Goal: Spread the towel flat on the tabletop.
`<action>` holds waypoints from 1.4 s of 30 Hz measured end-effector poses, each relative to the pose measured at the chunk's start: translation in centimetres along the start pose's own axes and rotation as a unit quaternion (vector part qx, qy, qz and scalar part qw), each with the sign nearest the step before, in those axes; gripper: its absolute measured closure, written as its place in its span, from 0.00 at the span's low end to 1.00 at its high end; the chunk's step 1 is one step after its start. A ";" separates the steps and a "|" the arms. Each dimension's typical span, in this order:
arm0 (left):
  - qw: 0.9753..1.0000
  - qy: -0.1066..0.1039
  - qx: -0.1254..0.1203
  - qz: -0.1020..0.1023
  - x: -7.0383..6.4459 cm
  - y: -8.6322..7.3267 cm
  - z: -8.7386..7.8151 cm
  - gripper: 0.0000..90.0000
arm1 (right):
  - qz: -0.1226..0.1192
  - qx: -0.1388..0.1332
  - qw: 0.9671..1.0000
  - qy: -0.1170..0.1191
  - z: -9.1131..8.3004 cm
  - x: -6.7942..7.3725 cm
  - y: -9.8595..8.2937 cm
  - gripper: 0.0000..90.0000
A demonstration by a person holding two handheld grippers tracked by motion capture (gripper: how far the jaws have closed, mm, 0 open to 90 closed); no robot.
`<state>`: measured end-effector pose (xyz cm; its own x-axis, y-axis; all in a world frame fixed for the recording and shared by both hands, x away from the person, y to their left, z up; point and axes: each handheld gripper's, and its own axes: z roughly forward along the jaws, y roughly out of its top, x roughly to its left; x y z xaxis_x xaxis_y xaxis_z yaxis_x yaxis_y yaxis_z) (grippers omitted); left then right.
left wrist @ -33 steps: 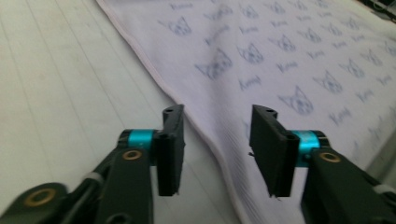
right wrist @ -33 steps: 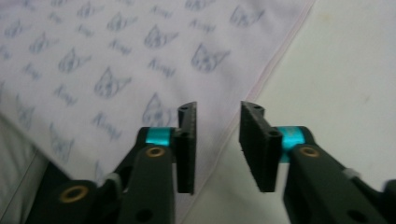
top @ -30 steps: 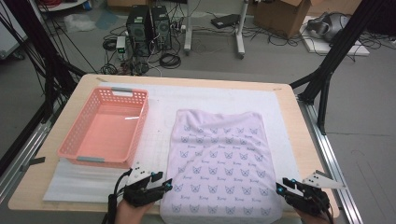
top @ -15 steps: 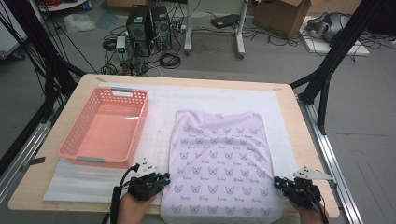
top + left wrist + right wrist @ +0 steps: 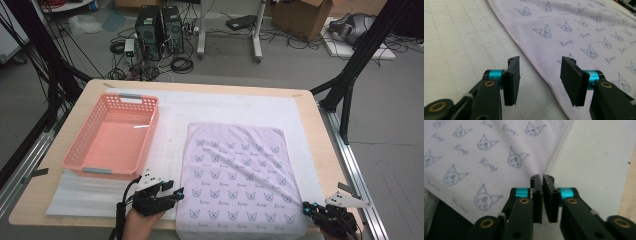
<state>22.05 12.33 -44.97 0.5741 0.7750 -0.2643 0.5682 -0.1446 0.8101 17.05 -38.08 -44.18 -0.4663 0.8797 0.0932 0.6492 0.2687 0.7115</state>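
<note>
A pale lilac towel (image 5: 237, 175) printed with blue cat faces lies flat on the white mat, its near edge at the table's front. My left gripper (image 5: 176, 192) sits at the towel's near left edge. In the left gripper view it (image 5: 540, 60) is open, its jaws straddling the stitched hem of the towel (image 5: 574, 25), low over the mat. My right gripper (image 5: 306, 206) is at the near right edge. In the right gripper view its jaws (image 5: 542, 176) are pressed together where the towel's (image 5: 474, 150) hem meets their tips.
A pink plastic basket (image 5: 150, 130) with nothing in it stands on the left of the mat (image 5: 225, 107). Bare wooden table (image 5: 324, 150) borders the mat on the right. Computer towers, cables and black frame legs stand on the floor beyond the table.
The left gripper has slid right up to the towel's left hem. The right gripper has moved left onto the towel's right hem.
</note>
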 end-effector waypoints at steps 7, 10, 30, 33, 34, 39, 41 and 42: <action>0.999 -0.002 0.030 0.026 -1.3 -0.3 1.3 0.80 | 0.019 -0.033 0.999 -0.017 0.0 -0.4 0.5 0.74; 0.999 0.004 0.038 0.018 -1.0 -0.4 0.7 0.98 | 0.020 -0.028 0.999 -0.017 0.6 -0.4 0.7 0.73; 1.000 -0.011 -0.004 0.001 -0.2 -0.2 -0.2 0.56 | 0.007 0.002 1.000 -0.021 1.0 0.0 1.0 0.96; 1.000 -0.022 0.018 0.010 -0.8 -0.5 0.5 0.60 | 0.014 -0.007 0.999 -0.028 0.9 -0.2 0.8 0.72; 0.999 -0.022 0.022 0.013 -0.9 -0.6 0.7 0.64 | 0.016 -0.014 0.999 -0.028 0.9 -0.3 0.9 0.71; 0.999 0.006 0.032 0.027 -1.0 -0.8 0.3 0.98 | 0.022 -0.032 0.999 -0.031 1.1 -0.4 1.2 0.67; 0.999 0.017 0.040 0.030 -1.0 -1.0 -0.6 0.98 | 0.029 -0.038 0.998 -0.036 1.3 -0.6 1.3 0.67; 0.999 0.017 0.041 0.027 -0.9 -1.2 -1.0 0.98 | 0.036 -0.041 0.998 -0.036 1.3 -0.8 1.4 0.67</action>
<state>20.30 12.45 -45.16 0.5861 0.7846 -0.2024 0.5844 -0.2363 0.7763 19.17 -37.89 -44.15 -0.3747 0.9220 0.0973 0.6263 0.1742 0.7599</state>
